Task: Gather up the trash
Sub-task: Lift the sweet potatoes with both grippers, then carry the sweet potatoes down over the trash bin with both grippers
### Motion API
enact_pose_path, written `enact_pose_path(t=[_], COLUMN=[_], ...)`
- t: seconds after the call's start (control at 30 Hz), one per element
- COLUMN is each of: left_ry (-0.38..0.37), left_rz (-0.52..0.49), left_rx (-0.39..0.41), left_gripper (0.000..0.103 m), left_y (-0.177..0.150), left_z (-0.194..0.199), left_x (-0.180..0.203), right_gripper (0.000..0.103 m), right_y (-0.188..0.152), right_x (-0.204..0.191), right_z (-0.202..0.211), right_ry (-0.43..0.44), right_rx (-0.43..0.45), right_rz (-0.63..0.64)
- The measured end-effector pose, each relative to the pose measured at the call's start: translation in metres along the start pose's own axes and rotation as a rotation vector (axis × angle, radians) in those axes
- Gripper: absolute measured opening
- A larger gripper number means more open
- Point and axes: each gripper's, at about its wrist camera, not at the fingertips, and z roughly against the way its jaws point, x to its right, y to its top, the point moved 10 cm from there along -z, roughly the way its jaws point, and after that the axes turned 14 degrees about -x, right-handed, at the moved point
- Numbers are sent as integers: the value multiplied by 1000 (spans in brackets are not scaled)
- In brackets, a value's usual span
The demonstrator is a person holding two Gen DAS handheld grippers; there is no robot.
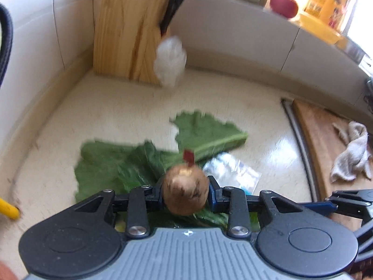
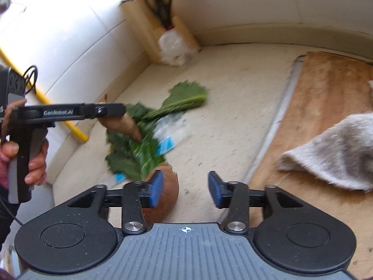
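My left gripper (image 1: 185,192) is clamped on one brown, tapered root vegetable (image 1: 185,191), its blunt end filling the gap between the two pads; from the right wrist view the same root (image 2: 123,124) sticks out past the jaw tips, pointing down at the greens. My right gripper (image 2: 184,190) stands with jaws apart and nothing pressed between them. One second brown, rounded piece (image 2: 166,193) lies just behind its left pad, and I cannot tell whether the pad touches it, since the picture is smeared there.

Under the held root I count two green leaves (image 1: 205,133) lying on the pale counter (image 1: 112,112), one broad with a thick stalk, one crumpled, overlapping each other. One clear plastic wrapper (image 1: 230,170) with a blue patch lies touching the leaves on their right side. One white crumpled plastic bag (image 1: 170,63) sits against the foot of one wooden knife block (image 1: 126,30) at the back wall.

To the right of the counter is one wooden board (image 2: 326,107) with one grey cloth (image 2: 338,151) lying on it. I see one hand (image 2: 35,161) wrapped round the left gripper's handle, and one yellow pipe (image 2: 74,130) along the wall.
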Motion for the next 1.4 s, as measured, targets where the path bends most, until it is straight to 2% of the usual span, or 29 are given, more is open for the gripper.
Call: enact_pose_path(t=[0.07,0.13,0.17,0.27,0.33,0.37,0.4,0.53,0.63,0.87,1.0,1.4], left_ry=[0,-16,-24,-30,-43,-50,-57,-74,-84,-87,-88,-54], left_rz=[20,44,55,56,67,76,84,106,135,174,222,339], left_rx=[-11,7,14,54,75,86,97,124,133,131,140,172], left_gripper=[26,26,26,26,26,26,26,26,26,26,26,26], left_y=[-8,-12,-12,-13,-13,-13,-14,-22,-31,-64,-85,-145], left_z=[-7,-5,-1,13,22,27,31,46,55,66,74,106], left_x=[-3,-6,-7,-8,-10,-11,-12,-13,-16,-18,-24,-54], right_gripper=[72,72,76,77,72,59,54,52,50,45,44,43], right_y=[1,3,3,0,-1,-2,-3,-9,-11,-5,-5,-6], right_x=[-4,-10,-13,-27,-34,-36,-37,-40,-33,-22,-20,-53], right_z=[-10,-19,-22,-31,-35,-37,-38,-32,-22,3,6,0], right_ry=[-15,15,11,-3,17,5,-12,-6,33,49,87,218], right_rx=[-16,-27,-31,-44,-46,-48,-49,-61,-52,8,3,-40], right_rz=[17,18,28,75,80,88,97,95,37,-22,-54,-44])
